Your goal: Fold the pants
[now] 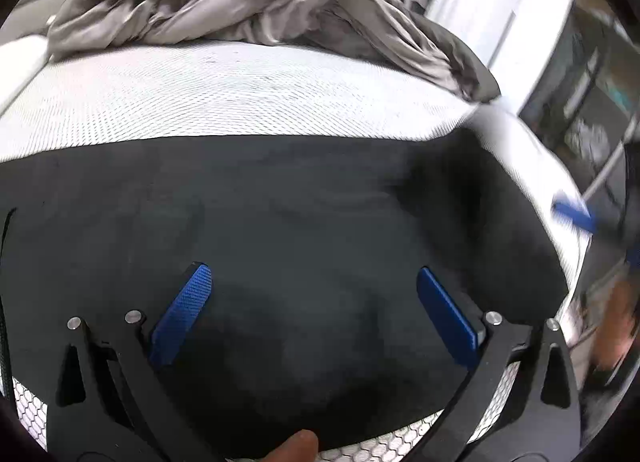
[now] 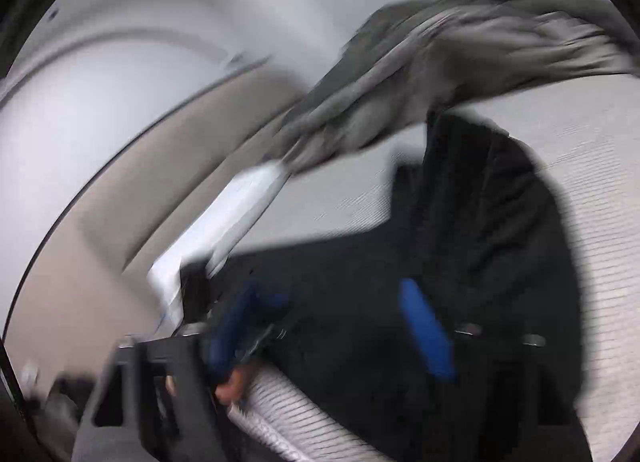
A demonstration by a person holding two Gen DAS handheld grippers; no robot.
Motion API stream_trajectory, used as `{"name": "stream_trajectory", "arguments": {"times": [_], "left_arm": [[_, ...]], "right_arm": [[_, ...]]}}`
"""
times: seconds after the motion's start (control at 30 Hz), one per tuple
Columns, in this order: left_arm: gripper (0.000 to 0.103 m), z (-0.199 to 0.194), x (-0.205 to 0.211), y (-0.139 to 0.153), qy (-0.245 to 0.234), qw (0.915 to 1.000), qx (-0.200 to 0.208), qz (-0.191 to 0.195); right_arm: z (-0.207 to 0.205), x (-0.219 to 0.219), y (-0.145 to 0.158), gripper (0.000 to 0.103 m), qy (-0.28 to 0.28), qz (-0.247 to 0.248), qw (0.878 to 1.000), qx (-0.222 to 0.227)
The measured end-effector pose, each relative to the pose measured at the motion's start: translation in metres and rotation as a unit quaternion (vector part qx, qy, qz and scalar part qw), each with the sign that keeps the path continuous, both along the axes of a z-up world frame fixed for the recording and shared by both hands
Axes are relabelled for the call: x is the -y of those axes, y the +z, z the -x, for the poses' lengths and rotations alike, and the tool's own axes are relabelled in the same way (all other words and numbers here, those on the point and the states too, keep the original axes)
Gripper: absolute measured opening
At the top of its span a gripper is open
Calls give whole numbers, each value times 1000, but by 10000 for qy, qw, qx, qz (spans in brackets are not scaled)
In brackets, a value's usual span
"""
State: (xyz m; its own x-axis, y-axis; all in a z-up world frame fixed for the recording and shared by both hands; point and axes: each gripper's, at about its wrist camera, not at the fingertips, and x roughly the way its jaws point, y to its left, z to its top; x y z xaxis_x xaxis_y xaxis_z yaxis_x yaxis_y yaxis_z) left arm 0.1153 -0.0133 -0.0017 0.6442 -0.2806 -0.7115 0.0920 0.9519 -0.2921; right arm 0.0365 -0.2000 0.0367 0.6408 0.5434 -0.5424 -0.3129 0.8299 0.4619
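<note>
Bare mattress [image 1: 240,102] beyond pants [image 1: 300,202]; crumpled grey blanket [image 1: 240,2] behind.

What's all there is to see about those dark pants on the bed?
The pants are black, matte, soft-looking cloth, spread flat with shallow wrinkles across the white textured mattress. Their far edge runs straight, short of a crumpled grey blanket. The right wrist view, though blurred, shows one part angling off toward that blanket. Both grippers' blue pads stand apart above the cloth, gripping nothing.

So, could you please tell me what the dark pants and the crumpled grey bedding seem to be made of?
The dark pants look like matte, soft cotton-type knit: no shine, gentle folds. The crumpled grey bedding looks like smooth, slightly glossy woven fabric, perhaps satin or microfibre, judging by sheen on its creases.
</note>
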Motion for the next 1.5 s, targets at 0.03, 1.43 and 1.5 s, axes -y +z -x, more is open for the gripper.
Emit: {"name": "stream_trajectory", "arguments": {"times": [0.03, 1.43, 1.5], "left_arm": [[102, -2, -7, 0, 97, 9999, -41, 107], [58, -69, 71, -68, -1142, 9181, -1965, 3246], [58, -74, 78, -67, -1121, 9156, -1903, 3361]], "right_arm": [[-1, -14, -5, 79, 140, 285, 9995, -63], [0, 47, -71, 79, -1161, 2904, 9447, -989], [1, 48, -71, 79, -1166, 2890, 9450, -991]]}}
